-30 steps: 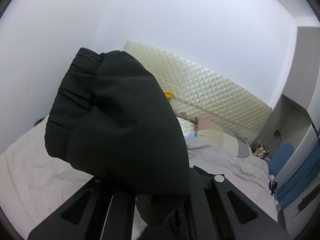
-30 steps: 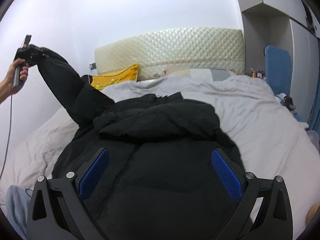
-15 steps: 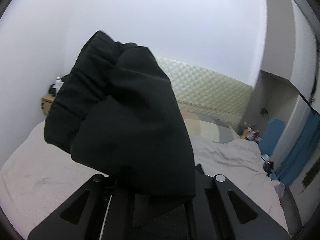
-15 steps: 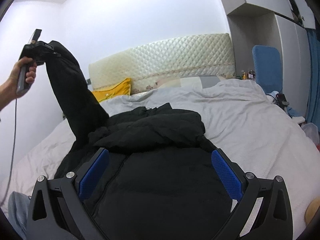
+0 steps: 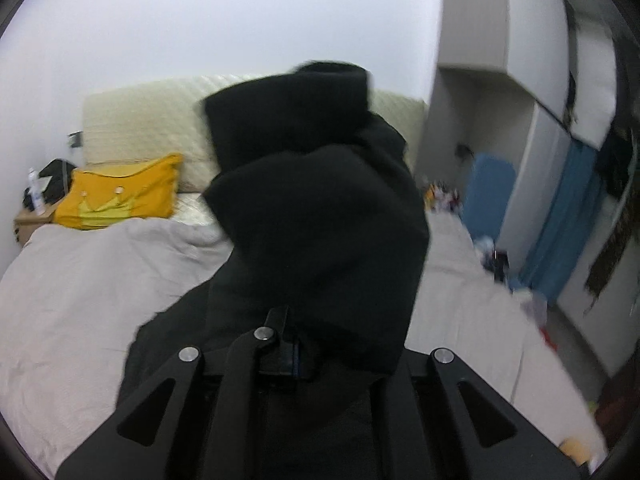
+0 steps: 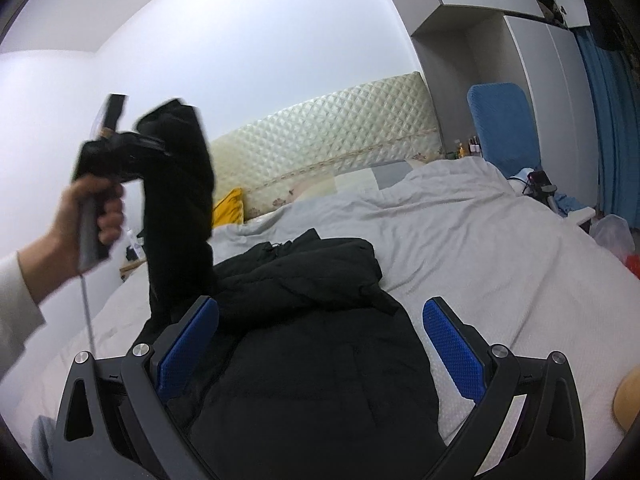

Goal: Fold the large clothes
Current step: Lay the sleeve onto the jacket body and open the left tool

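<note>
- The bed (image 6: 460, 248) fills the scene, spread with a pale grey rumpled cover.
- A black padded jacket (image 6: 312, 344) lies on the near part of it, collar bunched toward the far end, one sleeve lifted off the cover at the left.
- Far left, a yellow pillow (image 5: 120, 196) rests against the quilted cream headboard (image 6: 332, 148).

A pale grey duvet (image 6: 460, 240) covers the bed. At its twelve o'clock end stands a cream quilted headboard (image 6: 328, 148), with a yellow crown-print cushion (image 5: 120, 194) at ten o'clock. A blue chair (image 6: 506, 124) and blue curtain (image 5: 560, 216) stand at two o'clock.
</note>
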